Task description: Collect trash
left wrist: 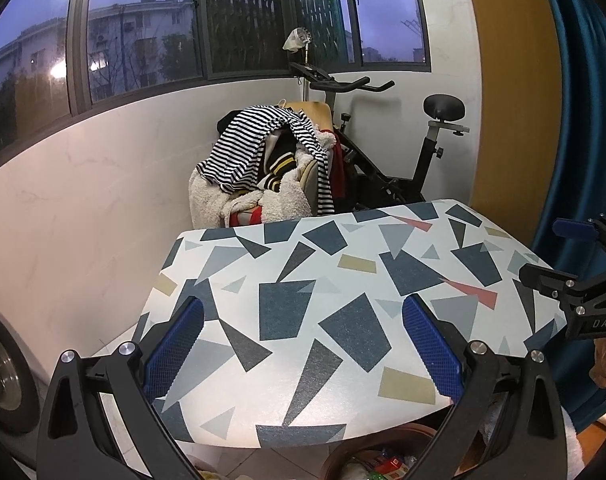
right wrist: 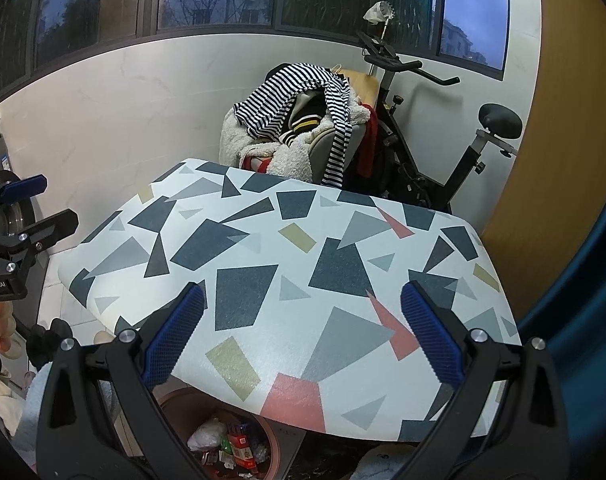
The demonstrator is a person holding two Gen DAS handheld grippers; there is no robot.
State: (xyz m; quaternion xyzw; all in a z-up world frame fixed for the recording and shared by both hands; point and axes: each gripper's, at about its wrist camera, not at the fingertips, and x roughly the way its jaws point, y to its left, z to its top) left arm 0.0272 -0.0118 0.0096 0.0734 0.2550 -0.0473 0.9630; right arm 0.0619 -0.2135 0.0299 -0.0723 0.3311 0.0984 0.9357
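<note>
Nearest, both grippers, left gripper (left wrist: 303,344) and right gripper (right wrist: 303,336), hover spread wide and empty above the patterned table (right wrist: 263,248). Below its near edge, the brown bin (right wrist: 277,446) holds wrappers (right wrist: 239,446). Beyond the table: clothes pile (right wrist: 299,120), exercise bike (right wrist: 435,152). Collection seems finished; any next move needs fresh trash located.

The left gripper (left wrist: 303,320) hangs with its blue pads spread wide over a table (left wrist: 343,280) patterned with grey, yellow and pink shapes. Beyond it stand a clothes-heaped chair (left wrist: 263,160) and an exercise bike (left wrist: 403,152); the right gripper (left wrist: 575,264) shows at the right edge.
</note>
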